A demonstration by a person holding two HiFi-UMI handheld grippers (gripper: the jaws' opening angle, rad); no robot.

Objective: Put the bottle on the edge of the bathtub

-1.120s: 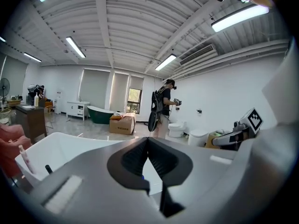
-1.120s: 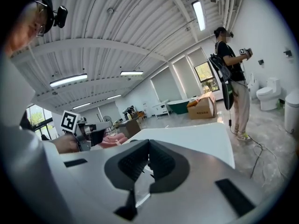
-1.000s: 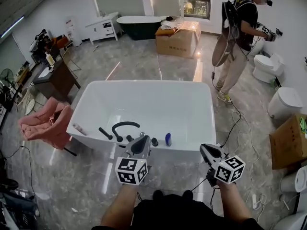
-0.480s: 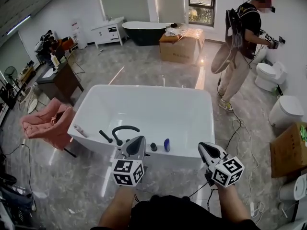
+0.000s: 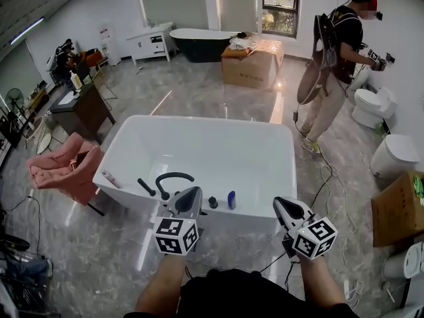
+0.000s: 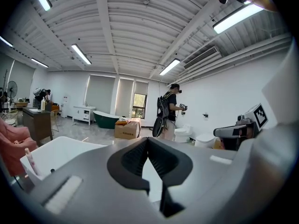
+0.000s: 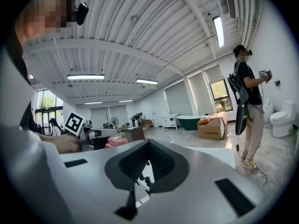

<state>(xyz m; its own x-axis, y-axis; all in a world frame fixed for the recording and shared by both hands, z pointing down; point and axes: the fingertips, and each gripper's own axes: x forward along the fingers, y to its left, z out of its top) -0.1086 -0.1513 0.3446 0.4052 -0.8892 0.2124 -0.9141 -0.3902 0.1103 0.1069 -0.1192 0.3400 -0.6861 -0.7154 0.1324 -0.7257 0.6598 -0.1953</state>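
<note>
Lower centre-left: left gripper closed on nothing. Just right of it: blue bottle upright on the white bathtub near edge, as asked. Lower right: right gripper closed, empty. Probably already placed; nothing further clearly called for.

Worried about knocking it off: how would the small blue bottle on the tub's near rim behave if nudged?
The blue bottle stands upright and looks narrow, so it would probably tip easily. The bathtub rim looks glossy, so it may also slide. Being small, it is likely light.
</note>
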